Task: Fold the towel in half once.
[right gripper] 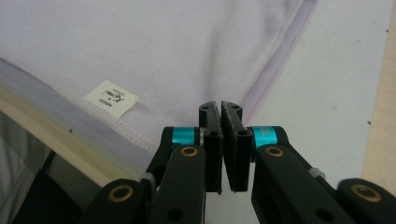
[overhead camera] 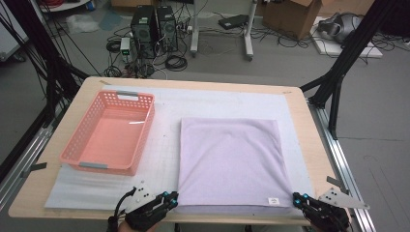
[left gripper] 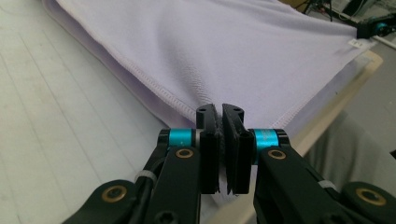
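A folded lilac cloth (overhead camera: pixel 229 159) lies flat on the white mat, right of the table's middle. My left gripper (overhead camera: pixel 173 195) is at its near left corner, and in the left gripper view the jaws (left gripper: pixel 219 109) are shut with the cloth's (left gripper: pixel 224 42) hemmed edge pinched between the pads. My right gripper (overhead camera: pixel 296 197) is at the near right corner. Its jaws (right gripper: pixel 220 106) are shut on the cloth (right gripper: pixel 163 42) where the corner seam runs in. A small white label (right gripper: pixel 112 98) sits on the near hem close to that corner.
An empty pink plastic basket (overhead camera: pixel 145 123) stands on the mat at the left, beside the cloth. The white mat (overhead camera: pixel 164 159) covers most of the wooden table (overhead camera: pixel 309 140). Beyond the table, computer towers, cables and boxes are on the floor.
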`<state>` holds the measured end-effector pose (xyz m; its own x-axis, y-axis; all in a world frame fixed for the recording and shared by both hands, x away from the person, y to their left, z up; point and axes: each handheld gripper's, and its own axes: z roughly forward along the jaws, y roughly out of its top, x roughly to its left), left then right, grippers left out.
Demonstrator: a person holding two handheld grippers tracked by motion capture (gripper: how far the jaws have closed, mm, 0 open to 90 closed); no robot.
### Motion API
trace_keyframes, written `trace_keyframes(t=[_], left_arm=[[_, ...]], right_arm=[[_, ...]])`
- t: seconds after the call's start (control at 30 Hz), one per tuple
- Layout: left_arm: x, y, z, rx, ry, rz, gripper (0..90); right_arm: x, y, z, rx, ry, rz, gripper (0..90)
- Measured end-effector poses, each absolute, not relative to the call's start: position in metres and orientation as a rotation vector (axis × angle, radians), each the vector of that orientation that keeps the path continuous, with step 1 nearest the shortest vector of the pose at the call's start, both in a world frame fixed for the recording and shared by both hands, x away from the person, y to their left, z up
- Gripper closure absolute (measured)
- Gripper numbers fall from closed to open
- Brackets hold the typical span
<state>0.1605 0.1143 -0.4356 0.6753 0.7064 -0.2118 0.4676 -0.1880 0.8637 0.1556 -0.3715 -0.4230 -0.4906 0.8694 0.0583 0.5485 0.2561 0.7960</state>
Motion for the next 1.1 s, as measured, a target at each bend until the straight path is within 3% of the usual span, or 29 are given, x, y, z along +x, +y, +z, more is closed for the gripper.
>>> trace_keyframes(t=[0.1, 0.17, 0.2, 0.33, 0.57, 1.1], left_arm=[[0.158, 0.112, -0.444, 1.892, 0.931, 0.292, 83.6], [0.162, 0.111, -0.445, 1.881, 0.958, 0.315, 66.5], [0.164, 0.111, -0.444, 1.866, 0.958, 0.313, 61.6], [0.177, 0.114, -0.437, 1.79, 0.938, 0.369, 52.5], [0.205, 0.122, -0.43, 1.687, 0.961, 0.344, 49.7], [0.302, 0.101, -0.426, 1.75, 1.031, 0.395, 48.0]], right_arm=[[0.154, -0.368, -0.428, 1.293, 2.18, 1.07, 85.5], [0.156, -0.367, -0.431, 1.309, 2.171, 1.058, 74.2], [0.157, -0.367, -0.431, 1.315, 2.163, 1.066, 72.7], [0.163, -0.373, -0.429, 1.342, 2.087, 1.121, 63.2], [0.187, -0.378, -0.434, 1.39, 2.058, 1.157, 61.8], [0.24, -0.387, -0.44, 1.403, 2.098, 1.121, 60.6]])
